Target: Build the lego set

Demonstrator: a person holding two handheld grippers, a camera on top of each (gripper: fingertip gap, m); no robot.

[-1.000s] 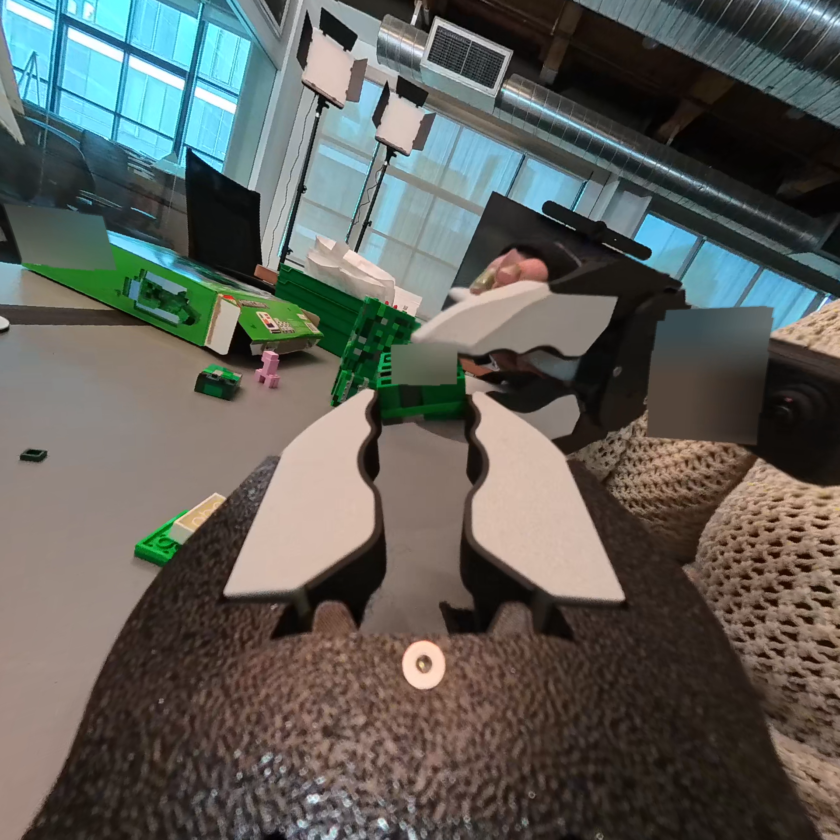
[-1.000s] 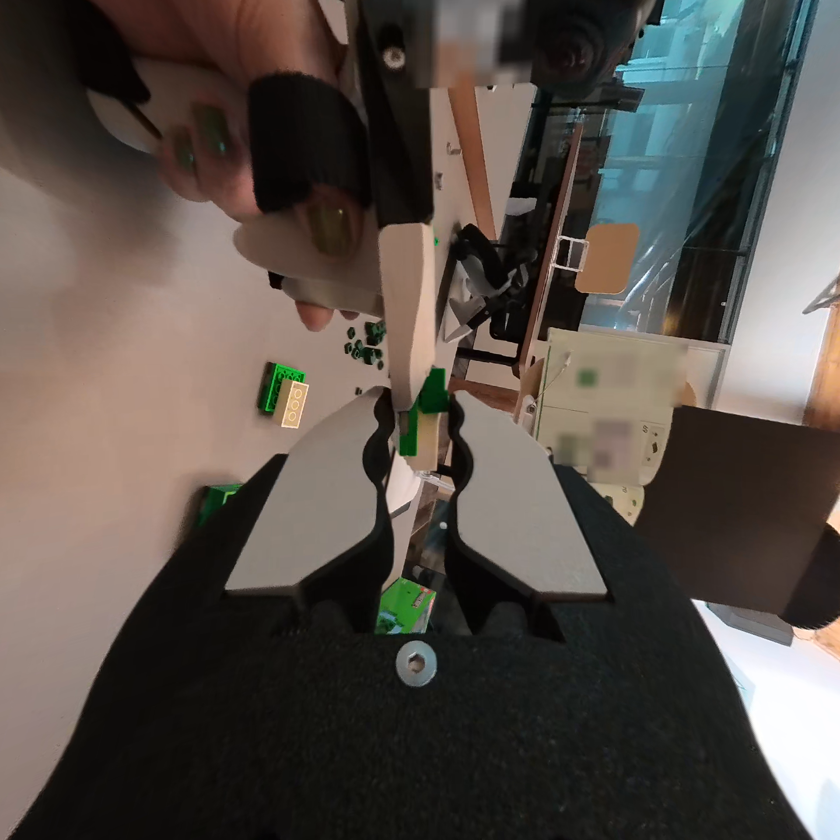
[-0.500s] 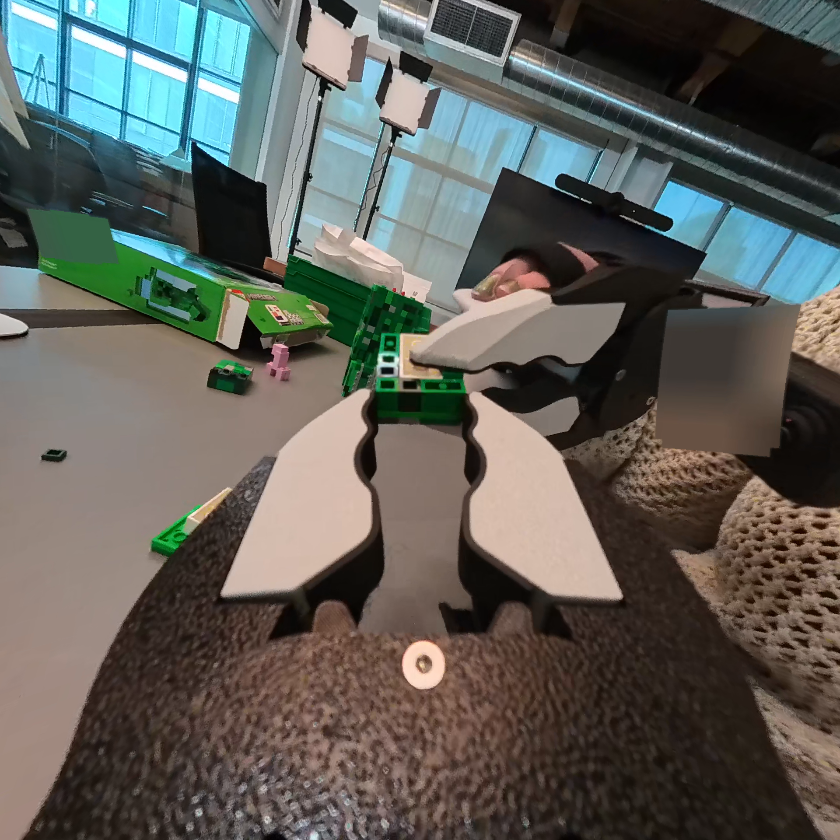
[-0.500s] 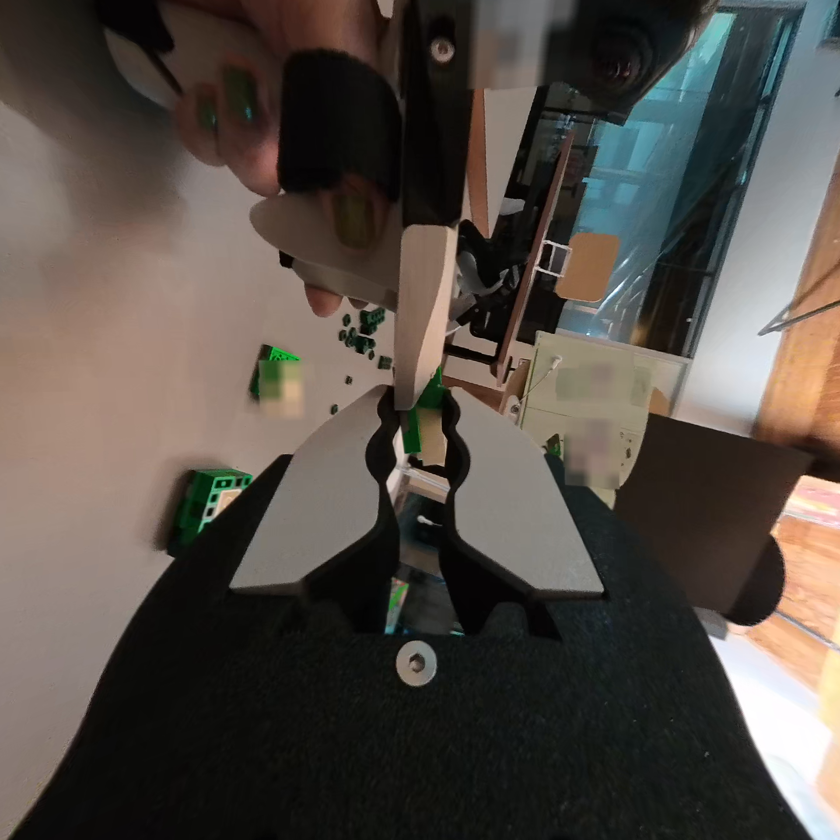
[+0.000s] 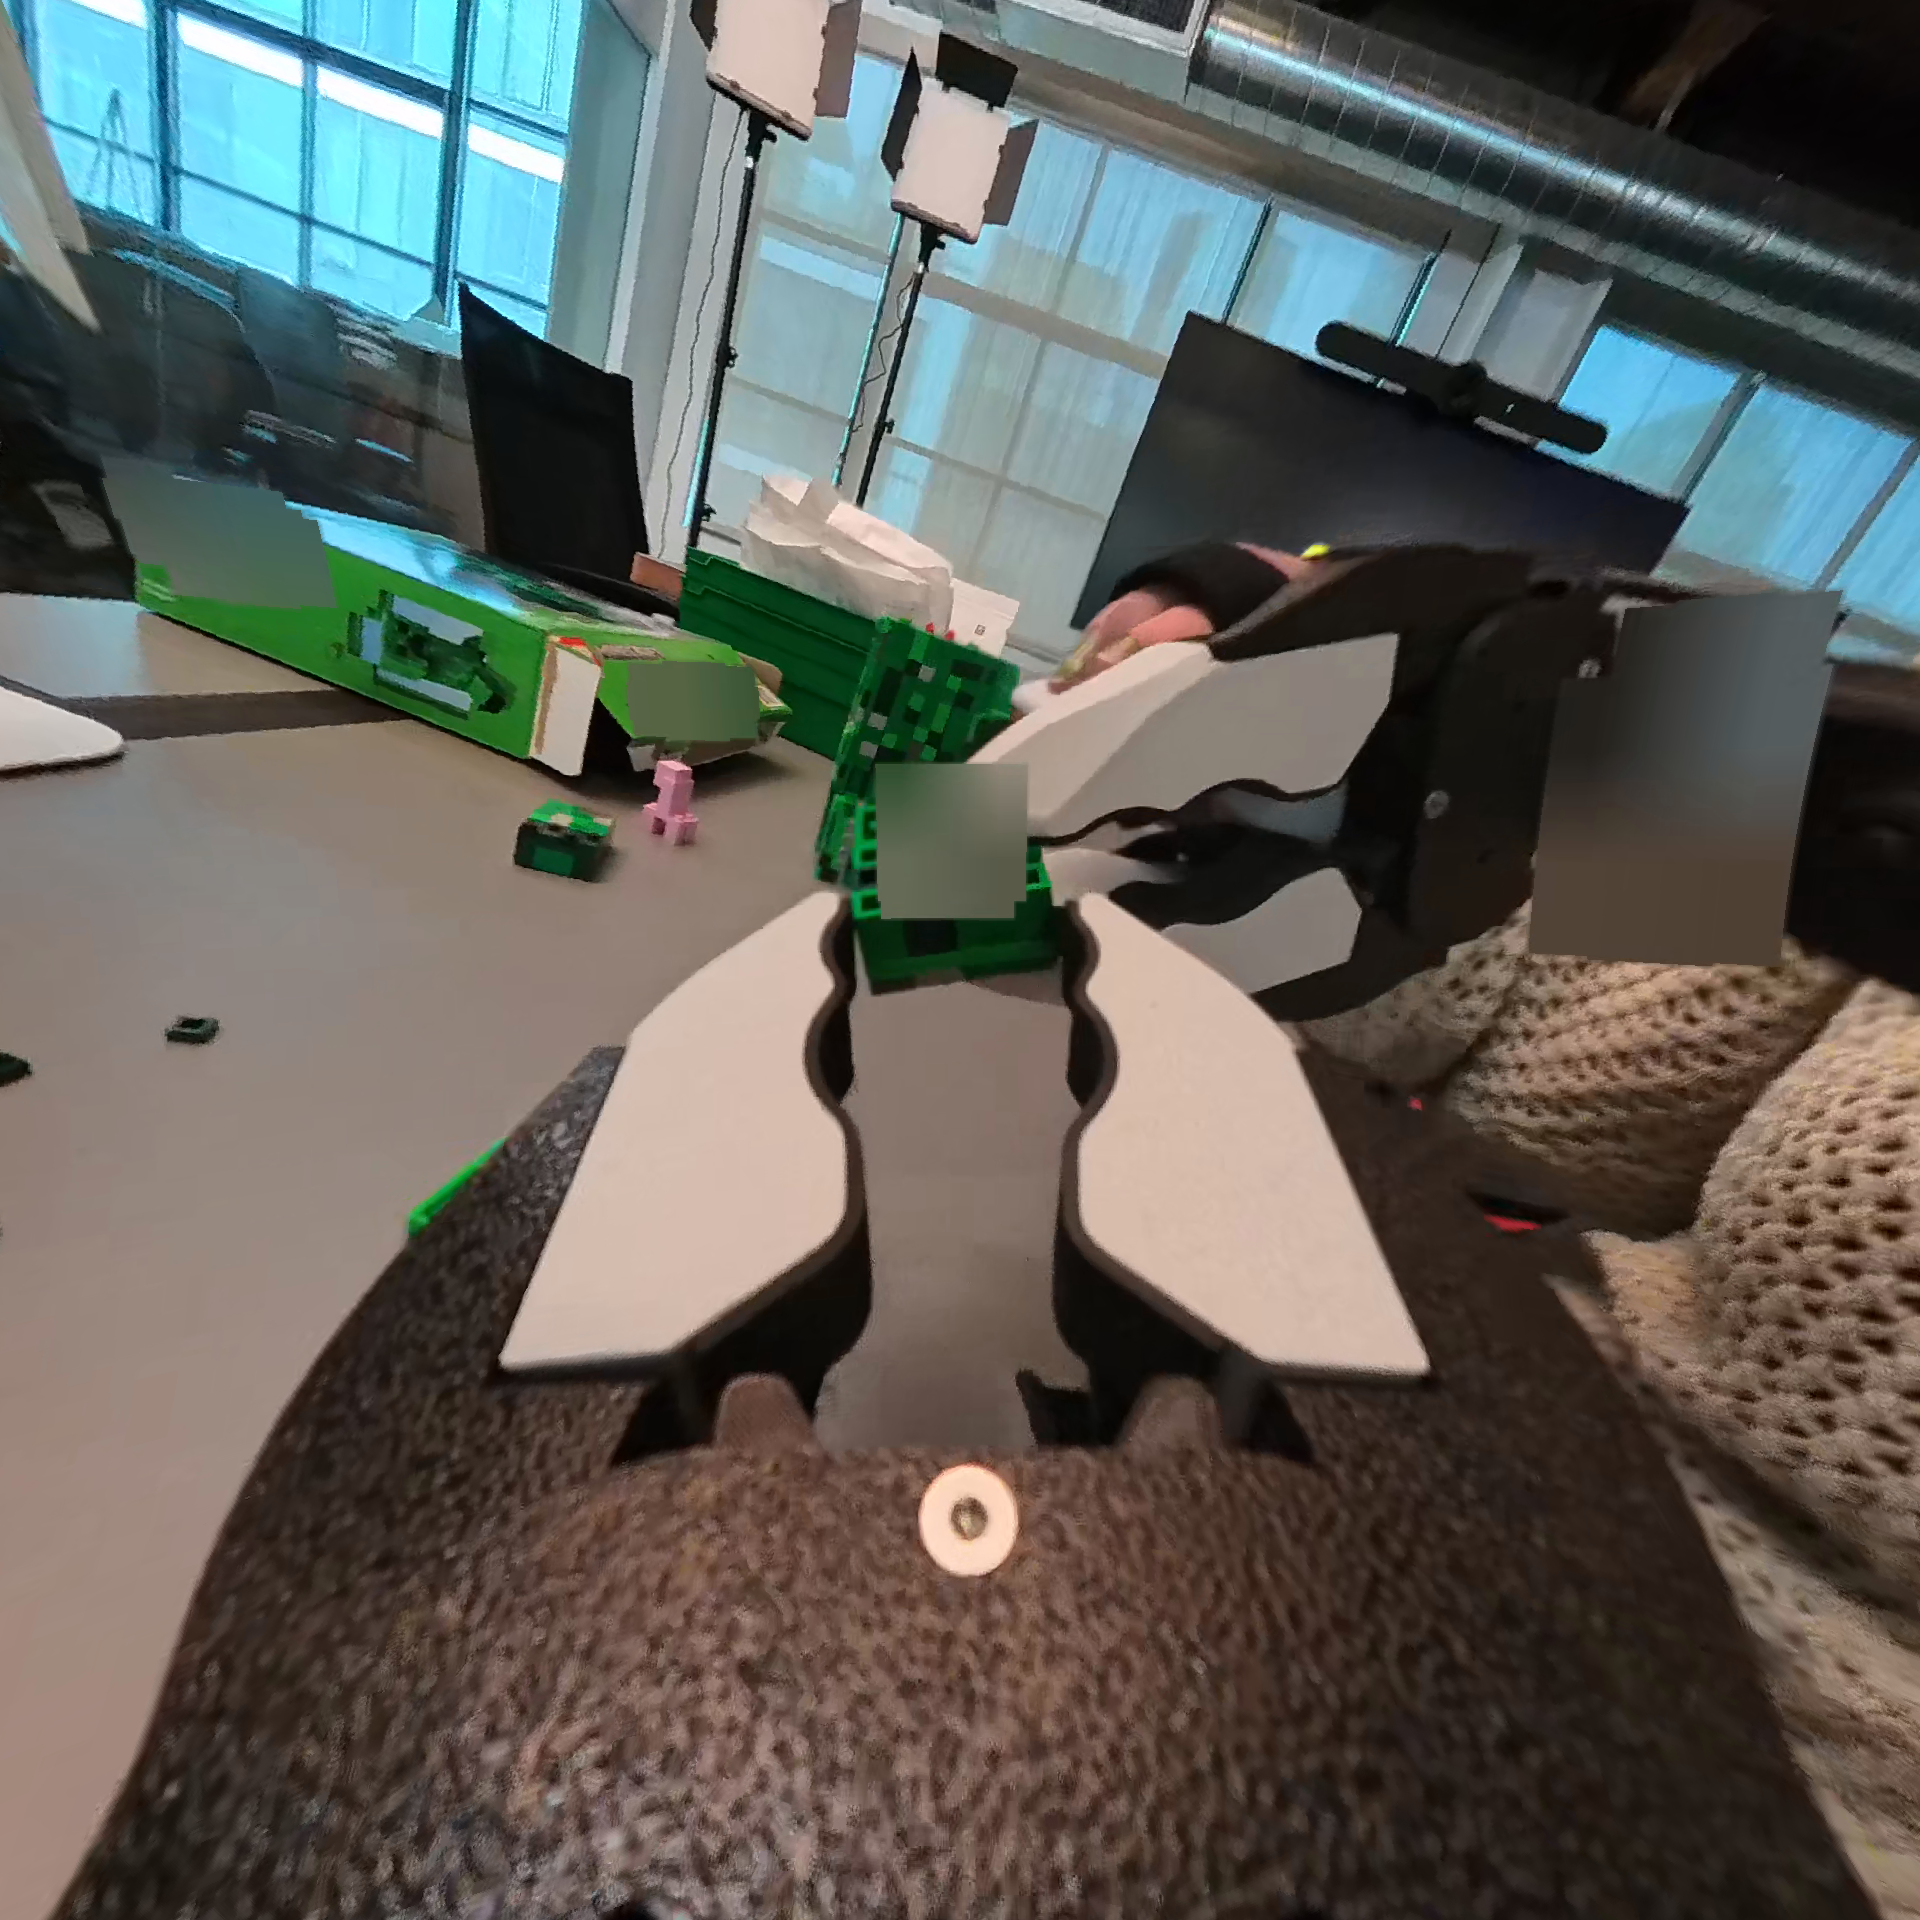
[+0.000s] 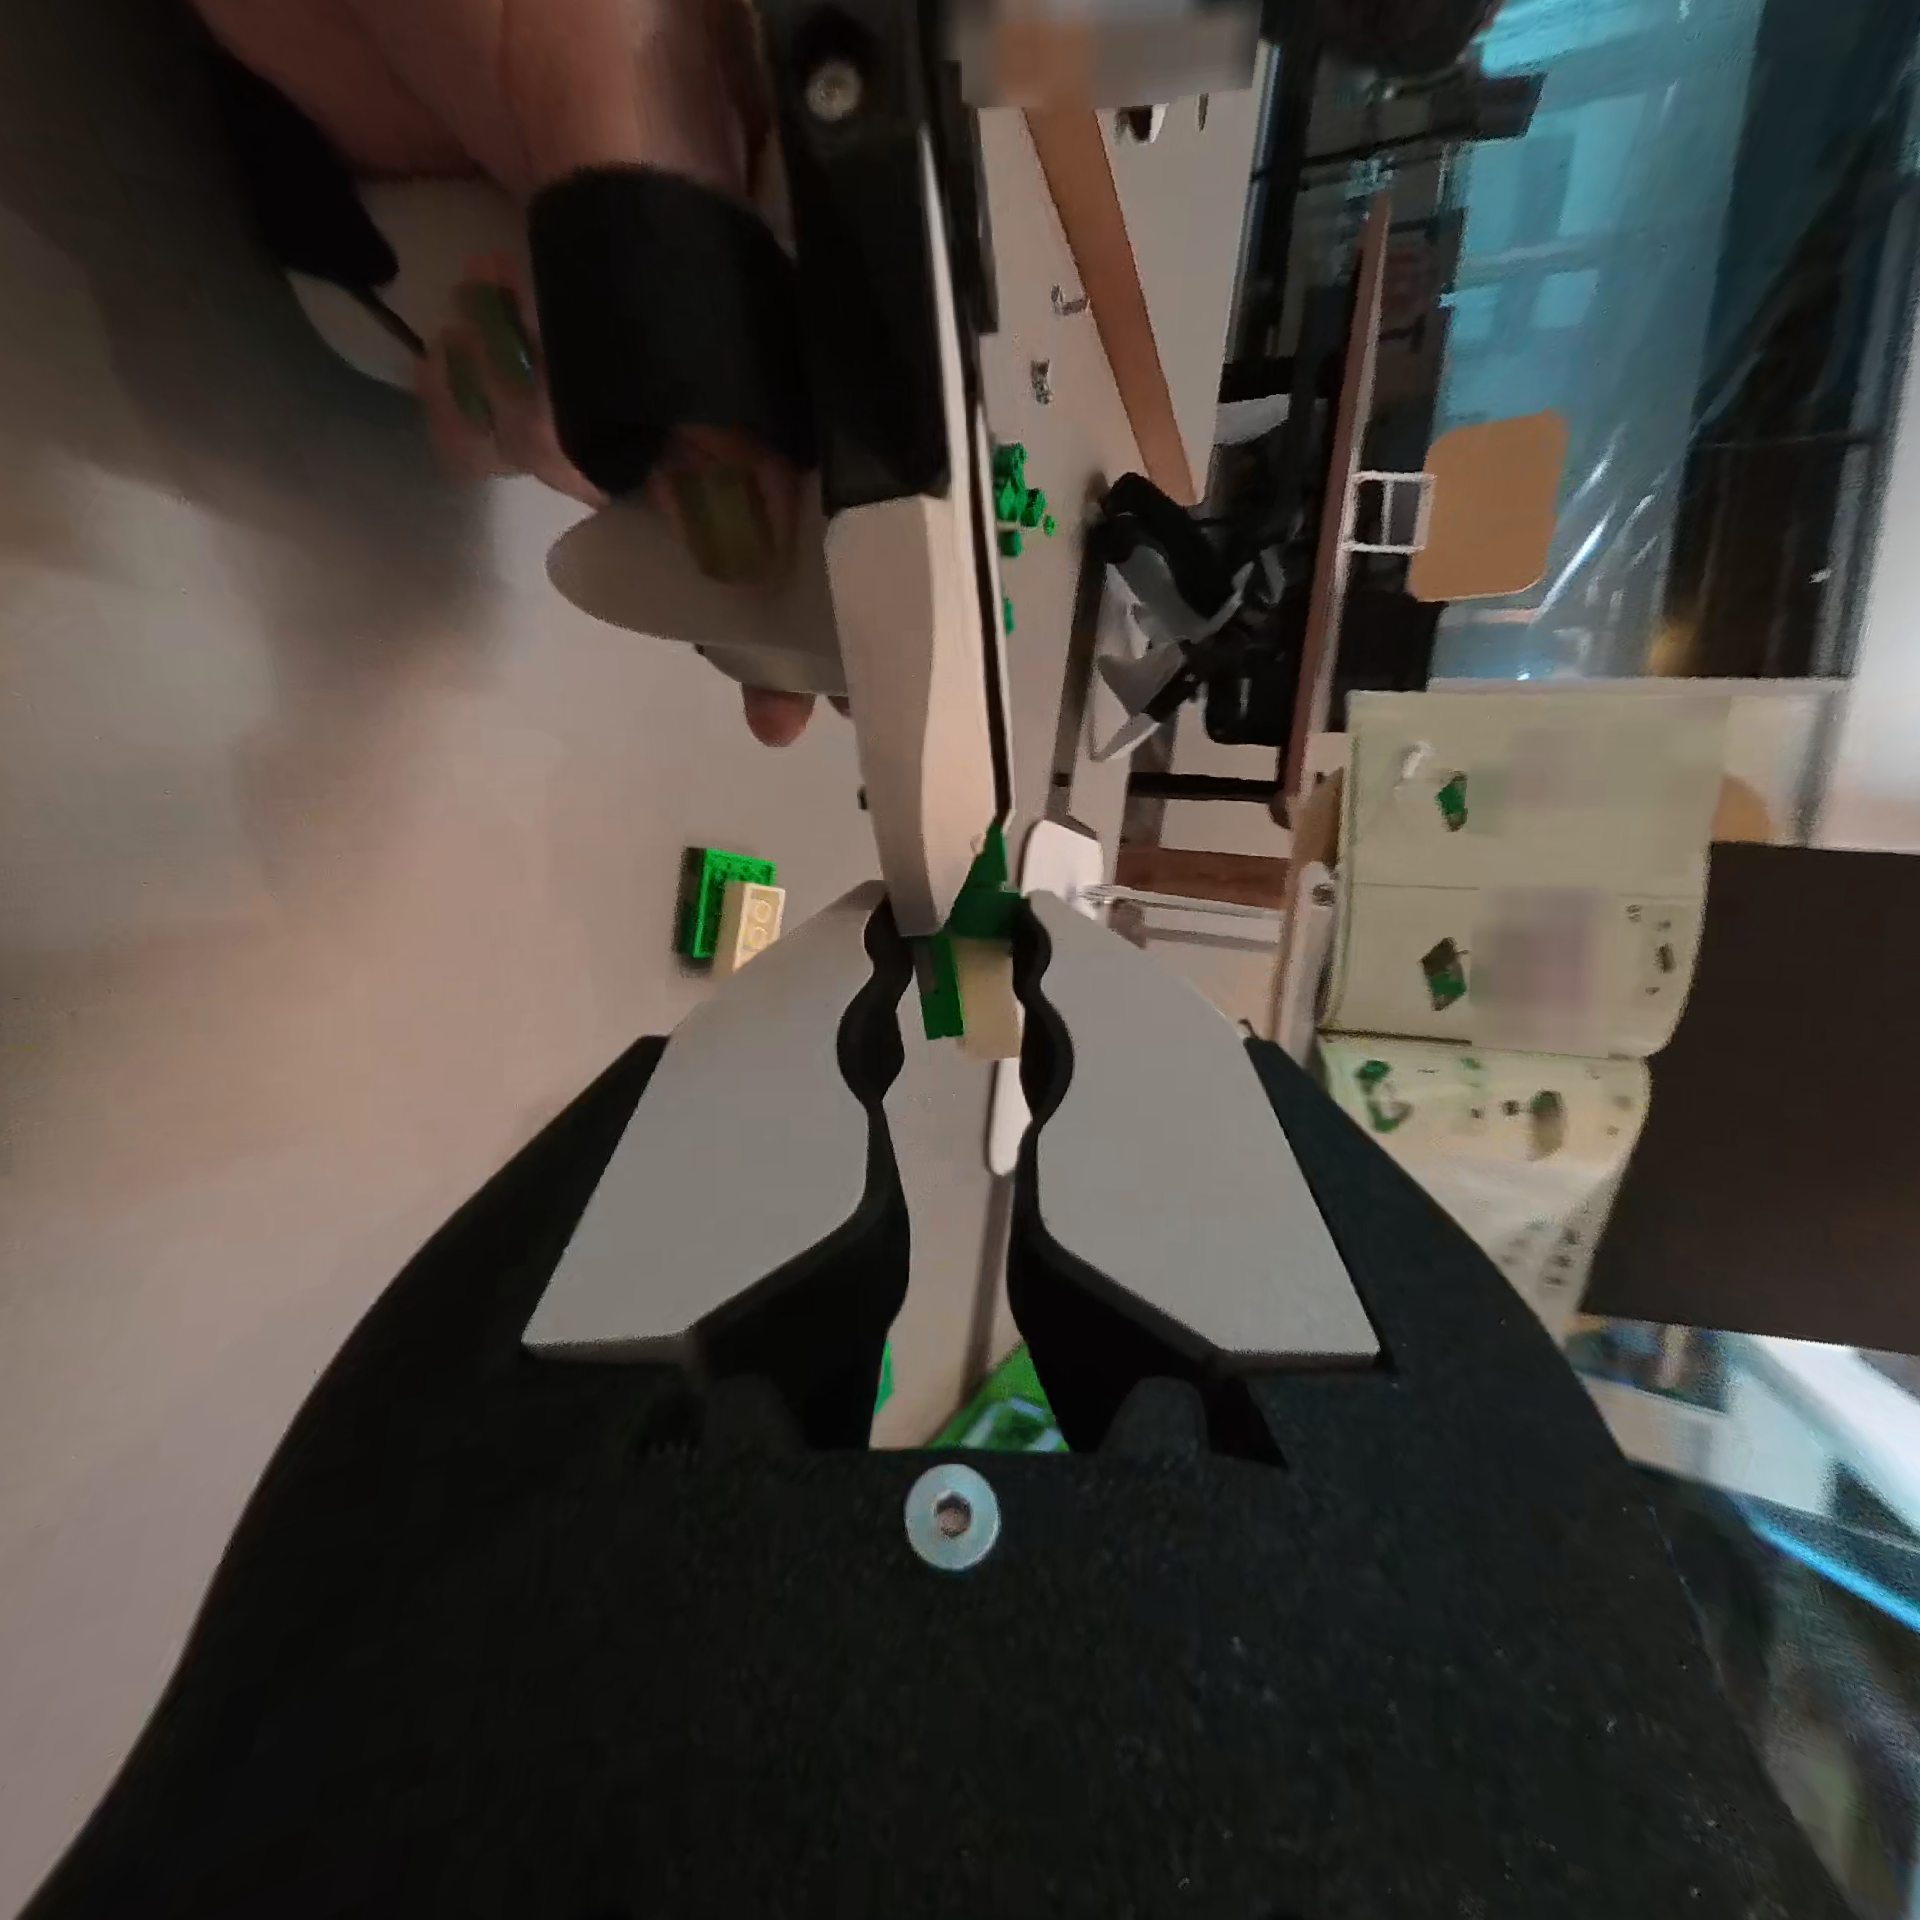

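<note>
My left gripper [image 5: 951, 925] is shut on a small green lego build [image 5: 935, 945], held above the grey table [image 5: 312, 987]. A mosaic patch hides the build's top. My right gripper [image 5: 1049, 842] comes in from the right, its tips closed on the build's upper right edge. In the right wrist view my right gripper [image 6: 951, 920] pinches the build's green and cream edge [image 6: 971, 987]. A finger of the left gripper [image 6: 914, 727] reaches down onto it from above. A hand [image 6: 623, 364] holds that gripper.
On the table stand a tall green pixel build [image 5: 914, 707], a green box [image 5: 416, 644], a small green block [image 5: 561, 842], a pink figure [image 5: 673, 802] and loose dark bits [image 5: 192, 1029]. A green and cream brick [image 6: 727, 914] and an instruction booklet [image 6: 1507, 935] lie nearby. A knitted sleeve [image 5: 1662, 1143] is at the right.
Both grippers stay closed on the small build. The right gripper's tips have slid further onto it. The left gripper has sunk slightly, hiding most of the green and cream brick.
</note>
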